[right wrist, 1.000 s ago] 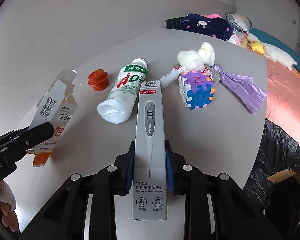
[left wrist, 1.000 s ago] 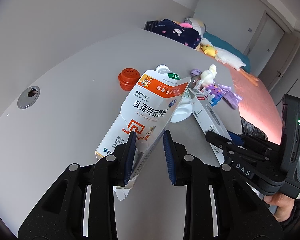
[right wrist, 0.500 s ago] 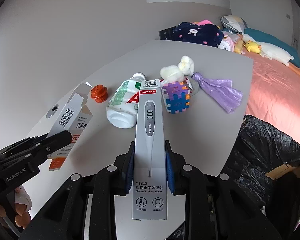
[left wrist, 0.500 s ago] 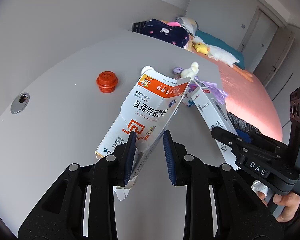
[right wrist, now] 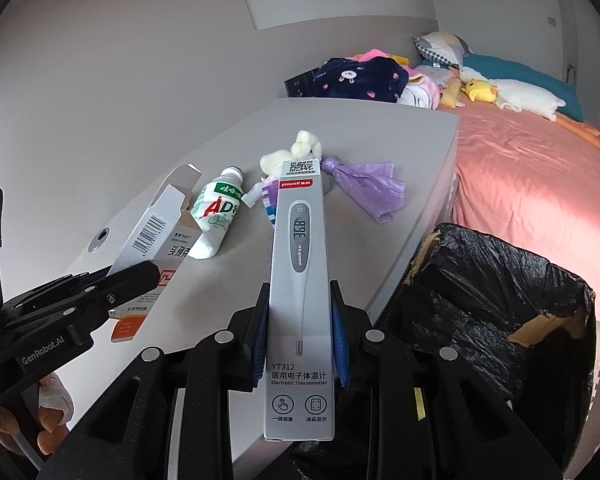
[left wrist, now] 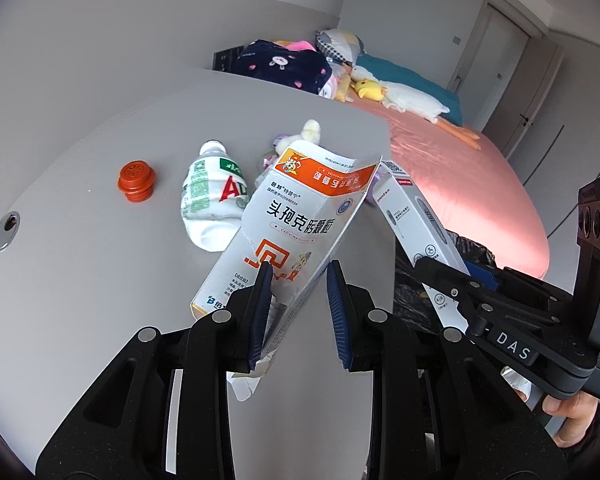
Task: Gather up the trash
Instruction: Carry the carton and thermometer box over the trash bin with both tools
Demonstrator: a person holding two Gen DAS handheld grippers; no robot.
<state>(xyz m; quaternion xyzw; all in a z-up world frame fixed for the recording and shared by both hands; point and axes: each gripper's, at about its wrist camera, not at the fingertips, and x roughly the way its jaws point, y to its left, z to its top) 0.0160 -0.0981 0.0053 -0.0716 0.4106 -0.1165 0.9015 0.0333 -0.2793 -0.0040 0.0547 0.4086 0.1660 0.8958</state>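
My left gripper (left wrist: 299, 276) is shut on an opened white-and-orange medicine box (left wrist: 300, 216), whose flattened lower end sits between the blue pads while its open top flap points away over the table. My right gripper (right wrist: 300, 300) is shut on a long grey thermometer box (right wrist: 300, 240), held upright along the fingers. Both boxes are lifted off the grey table (left wrist: 80, 280) near its right edge. A cardboard bin lined with a black bag (right wrist: 492, 300) stands on the floor just right of the table, below and to the right of the thermometer box.
On the table lie a crushed white drink bottle (left wrist: 214, 200), a red cap (left wrist: 137, 181), a white plush toy (right wrist: 296, 150), a knotted purple bag (right wrist: 364, 188) and a partly hidden puzzle cube (right wrist: 269, 200). A pink bed (right wrist: 540, 184) lies beyond.
Both grippers, each still gripping its box, have drawn back and risen from the table items toward the table's right edge. The black-lined bin has come into the right wrist view.
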